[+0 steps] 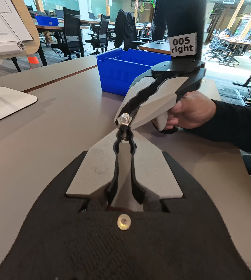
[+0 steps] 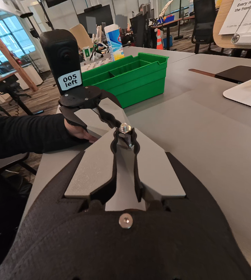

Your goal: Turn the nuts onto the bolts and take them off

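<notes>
Left tongs [image 1: 124,134]: pressed onto the threaded shank of the bolt [image 1: 124,133], holding it upright a little above the desk [image 1: 58,121], so the free end points up and the bolt cannot spin.
Right tongs [image 2: 124,134]: pinching the hex nut [image 2: 124,131] by its flats, coming in from the opposite side so the two tools do not collide.
Nut position: near the top of the bolt, with a few threads standing proud above it; the bolt head [image 1: 123,142] sits below, inside the left tongs.
Why this split: one tool steadies, the other turns; gripping the flats probably gives the twist some purchase.
Step in hand: by my reading, turning the nut, though whether on or off I cannot tell.
Blue bin [image 1: 121,71]: behind the work on the right side, near at hand.
Green bin [image 2: 126,78]: on the left side; its visible compartments look empty.
Risk: smooth metal could slip in the pads if the twist outruns the grip.
</notes>
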